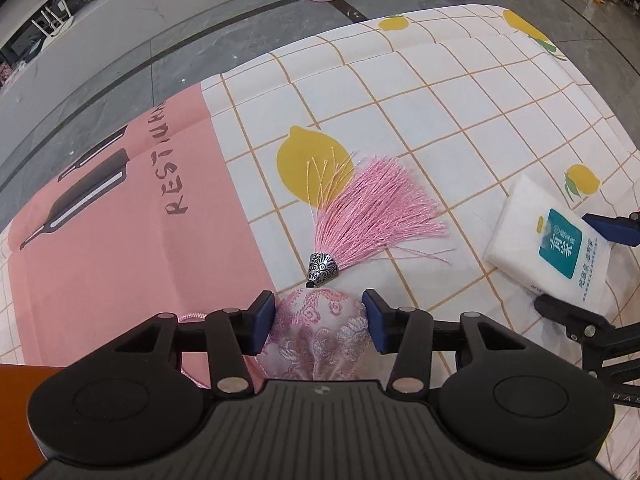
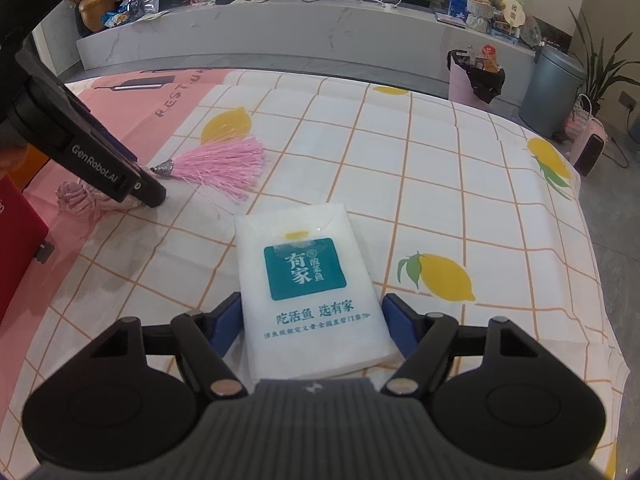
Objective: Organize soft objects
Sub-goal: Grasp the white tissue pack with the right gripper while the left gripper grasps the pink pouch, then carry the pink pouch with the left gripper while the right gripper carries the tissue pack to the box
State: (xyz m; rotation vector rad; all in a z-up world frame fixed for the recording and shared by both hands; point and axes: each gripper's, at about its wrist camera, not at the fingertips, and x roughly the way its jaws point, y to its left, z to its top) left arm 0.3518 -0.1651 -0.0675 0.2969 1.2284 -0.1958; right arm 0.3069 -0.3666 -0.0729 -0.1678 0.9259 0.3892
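Left gripper (image 1: 318,322), bottom centre of the left wrist view, has its blue pads pressed against both sides of the sachet (image 1: 320,332): jaws narrow, holding it. Its pink tassel (image 1: 380,208) fans toward frame centre on the tablecloth (image 1: 440,92), joined by a silver cap (image 1: 322,267). Right gripper (image 2: 312,320), low centre of the right wrist view, straddles the tissue pack (image 2: 308,280); jaws wide, touching the pack's edges. A pink mat (image 1: 120,240) fills the left.

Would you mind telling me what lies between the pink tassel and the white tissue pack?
Only bare lemon-print tablecloth; nothing sits between the pink tassel and the tissue pack, seen best from the right wrist view.
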